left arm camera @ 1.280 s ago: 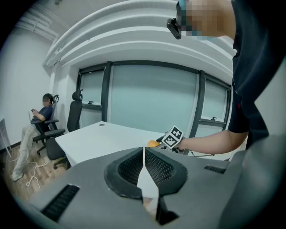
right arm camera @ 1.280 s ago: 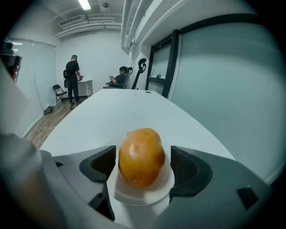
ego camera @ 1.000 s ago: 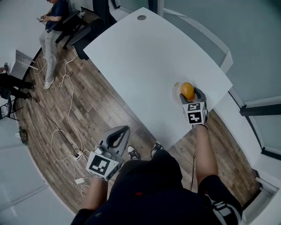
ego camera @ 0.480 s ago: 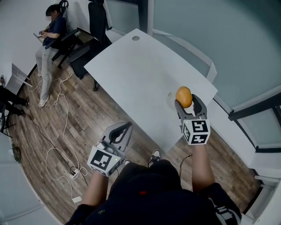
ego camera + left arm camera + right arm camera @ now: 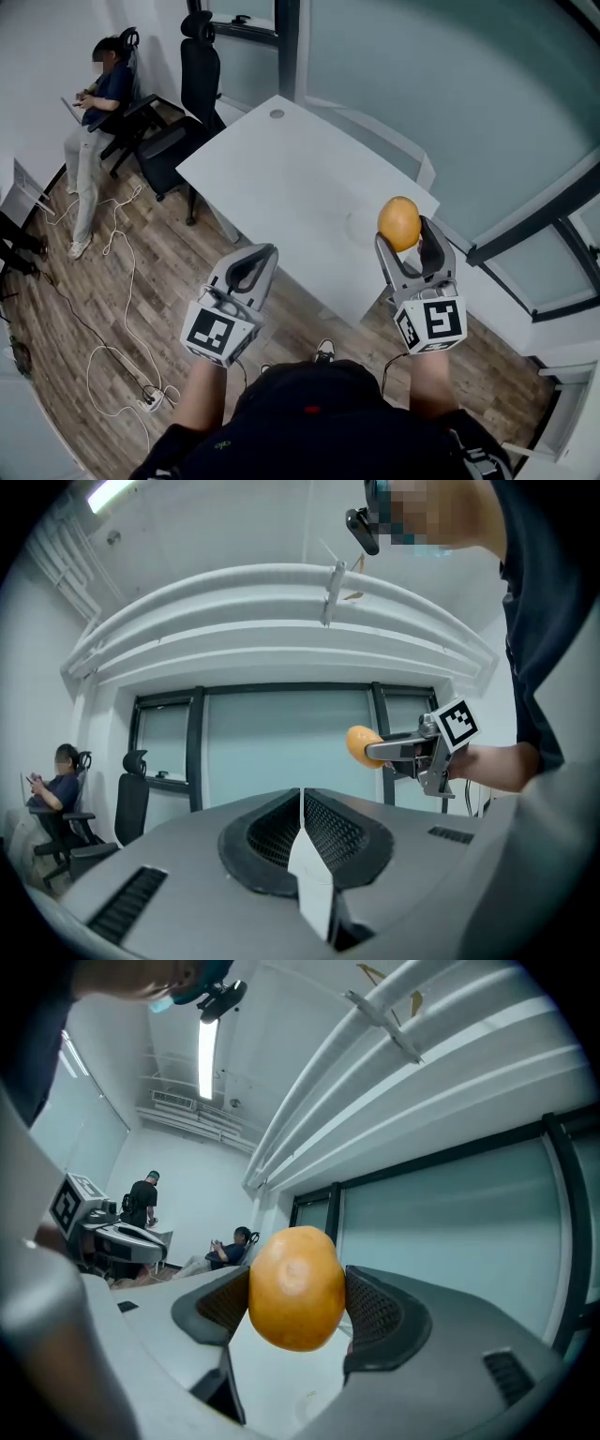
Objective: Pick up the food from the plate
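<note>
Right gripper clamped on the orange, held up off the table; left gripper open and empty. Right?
Not quite. The left gripper is empty but shut, not open: the left gripper view shows its jaws pressed together. The rest holds: the right gripper is clamped on the orange, held up off the white table.

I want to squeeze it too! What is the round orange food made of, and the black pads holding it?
The round orange food has smooth, slightly shiny skin with a small dimple: real fruit or plastic, can't tell. The black pads look rubbery: dull, gridded surface.
</note>
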A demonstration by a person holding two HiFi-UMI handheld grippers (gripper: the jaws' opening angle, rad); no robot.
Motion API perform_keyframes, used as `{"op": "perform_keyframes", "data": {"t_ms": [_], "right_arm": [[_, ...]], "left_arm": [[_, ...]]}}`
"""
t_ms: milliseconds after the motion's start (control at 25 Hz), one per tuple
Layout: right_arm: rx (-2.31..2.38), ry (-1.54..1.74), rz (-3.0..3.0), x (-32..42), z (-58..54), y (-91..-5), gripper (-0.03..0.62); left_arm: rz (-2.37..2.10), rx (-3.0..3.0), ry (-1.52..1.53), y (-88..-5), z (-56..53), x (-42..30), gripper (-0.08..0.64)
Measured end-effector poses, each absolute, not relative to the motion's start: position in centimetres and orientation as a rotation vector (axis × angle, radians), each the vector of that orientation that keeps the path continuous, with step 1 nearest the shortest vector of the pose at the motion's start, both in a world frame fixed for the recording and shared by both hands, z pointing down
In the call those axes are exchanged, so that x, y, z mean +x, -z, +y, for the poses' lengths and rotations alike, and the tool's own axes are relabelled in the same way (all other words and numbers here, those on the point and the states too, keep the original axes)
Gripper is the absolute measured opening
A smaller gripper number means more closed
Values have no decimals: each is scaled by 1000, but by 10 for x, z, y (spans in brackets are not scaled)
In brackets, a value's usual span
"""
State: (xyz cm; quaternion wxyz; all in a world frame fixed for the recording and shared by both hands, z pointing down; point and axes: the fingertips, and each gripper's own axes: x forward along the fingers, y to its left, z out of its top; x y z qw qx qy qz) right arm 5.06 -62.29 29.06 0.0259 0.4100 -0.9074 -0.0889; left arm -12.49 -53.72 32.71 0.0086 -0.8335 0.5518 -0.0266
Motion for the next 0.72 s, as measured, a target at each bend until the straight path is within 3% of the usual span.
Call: {"op": "perform_keyframes", "data": {"t_ms": [720], "right_arm": [[1424, 330, -2758, 80, -574, -269, 334]], "left_arm": [[1522, -2673, 60, -316, -515, -104, 30]]}}
